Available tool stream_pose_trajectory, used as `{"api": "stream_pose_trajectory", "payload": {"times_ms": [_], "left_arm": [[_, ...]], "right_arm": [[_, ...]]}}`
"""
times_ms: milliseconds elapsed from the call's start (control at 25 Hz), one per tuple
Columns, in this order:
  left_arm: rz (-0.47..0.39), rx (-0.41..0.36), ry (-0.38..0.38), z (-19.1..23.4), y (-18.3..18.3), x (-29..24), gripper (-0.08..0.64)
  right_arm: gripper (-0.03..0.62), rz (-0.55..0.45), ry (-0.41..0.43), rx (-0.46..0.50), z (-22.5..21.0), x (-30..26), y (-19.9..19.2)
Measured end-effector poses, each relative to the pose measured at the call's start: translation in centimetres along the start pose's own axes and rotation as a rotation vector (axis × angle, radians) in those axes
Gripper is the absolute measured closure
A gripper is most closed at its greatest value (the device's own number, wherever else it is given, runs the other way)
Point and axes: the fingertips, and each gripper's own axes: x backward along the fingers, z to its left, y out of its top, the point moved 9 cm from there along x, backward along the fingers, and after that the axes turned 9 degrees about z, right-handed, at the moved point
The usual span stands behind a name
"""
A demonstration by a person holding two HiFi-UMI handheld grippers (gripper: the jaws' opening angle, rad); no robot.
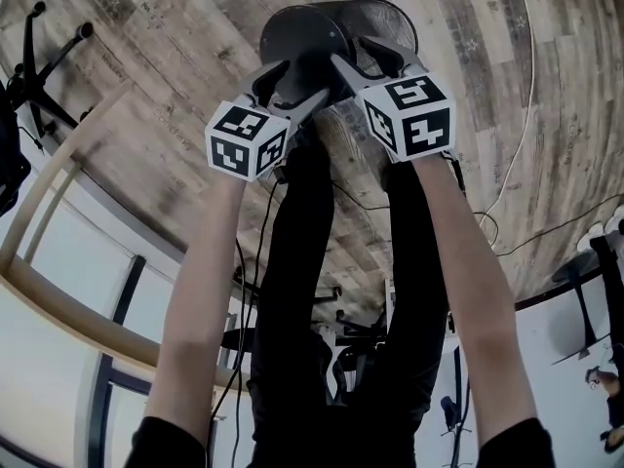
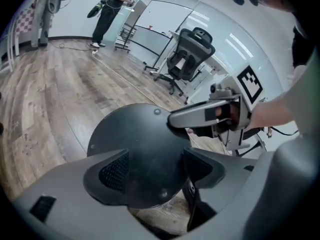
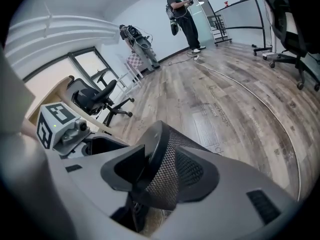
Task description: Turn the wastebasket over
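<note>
A black mesh wastebasket [image 1: 310, 35] rests bottom-up on the wooden floor, its solid round base facing me. My left gripper [image 1: 291, 88] reaches it from the near left. In the left gripper view the base disc [image 2: 135, 139] lies between the wide jaws of my left gripper [image 2: 155, 169], which do not press on it. My right gripper [image 1: 369, 61] comes in from the near right. In the right gripper view the basket's mesh wall [image 3: 175, 149] and base edge stand between its fingers [image 3: 160, 171], which are spread wide. The right gripper's finger [image 2: 200, 116] lies over the far edge of the disc.
Office chairs stand nearby [image 2: 187, 56] [image 3: 95, 96], and a chair base [image 1: 39, 66] sits at the left. A cable [image 1: 517, 144] runs over the floor to the right of the basket. A person [image 3: 182, 14] stands far off. A pale table edge [image 1: 58, 300] lies at my left.
</note>
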Motion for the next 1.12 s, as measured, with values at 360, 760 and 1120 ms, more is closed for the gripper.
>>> {"api": "stream_pose_trajectory", "payload": {"times_ms": [360,760,1120], "left_arm": [[-0.005,-0.164,0.012,-2.3,2.2,-0.8,0.186],[-0.001,-0.137,0.067,-1.8,2.4,-1.1,0.187],[0.017,-0.116,0.057,-0.5,1.7,-0.1,0.189]], "right_arm": [[0.397,-0.011,0.003,-0.014,1.0,-0.8,0.7],[0.400,-0.032,0.062,-0.064,0.7,-0.6,0.9],[0.367,-0.018,-0.069,-0.143,-4.2,0.0,-2.8]]}}
